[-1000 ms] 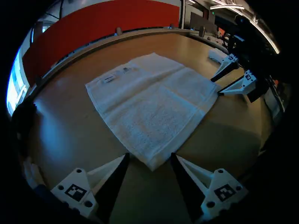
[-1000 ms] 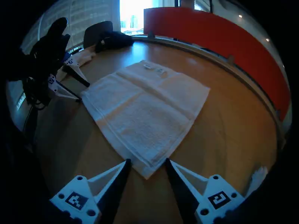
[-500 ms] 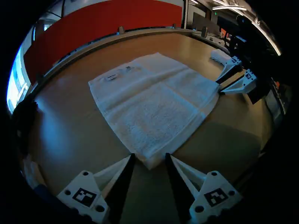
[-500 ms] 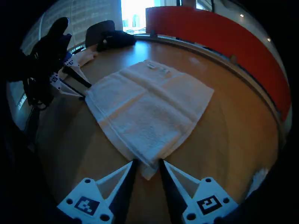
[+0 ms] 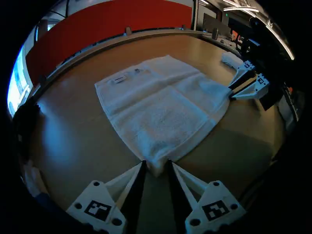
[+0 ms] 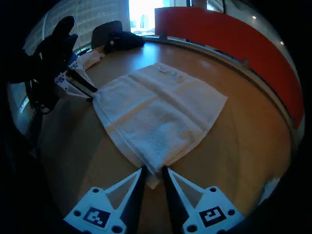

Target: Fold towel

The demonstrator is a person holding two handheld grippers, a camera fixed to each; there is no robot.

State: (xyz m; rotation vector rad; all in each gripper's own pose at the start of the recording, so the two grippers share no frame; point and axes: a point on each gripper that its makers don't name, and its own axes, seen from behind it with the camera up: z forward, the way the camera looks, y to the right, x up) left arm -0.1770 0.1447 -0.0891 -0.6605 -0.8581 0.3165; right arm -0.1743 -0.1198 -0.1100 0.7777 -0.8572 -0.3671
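Observation:
A white towel (image 5: 163, 105) (image 6: 160, 109) lies spread flat on the wooden table, with small tags near its far edge. In the left gripper view, my left gripper (image 5: 156, 168) pinches the towel's near corner between both fingers. Farther off in that view, the right gripper (image 5: 231, 91) holds the towel's right corner, which bunches up slightly. In the right gripper view, my right gripper (image 6: 153, 173) is shut on its near corner, and the left gripper (image 6: 93, 94) grips the corner at the left.
The round wooden table (image 6: 249, 132) has a red partition (image 6: 234, 35) along its far rim. Another white cloth (image 5: 231, 59) (image 6: 89, 58) lies near the table edge. A dark bag (image 6: 121, 39) and a chair stand by the window.
Both grippers have moved in onto the towel's two near corners and shut on them. The corners now bunch up between the fingers.

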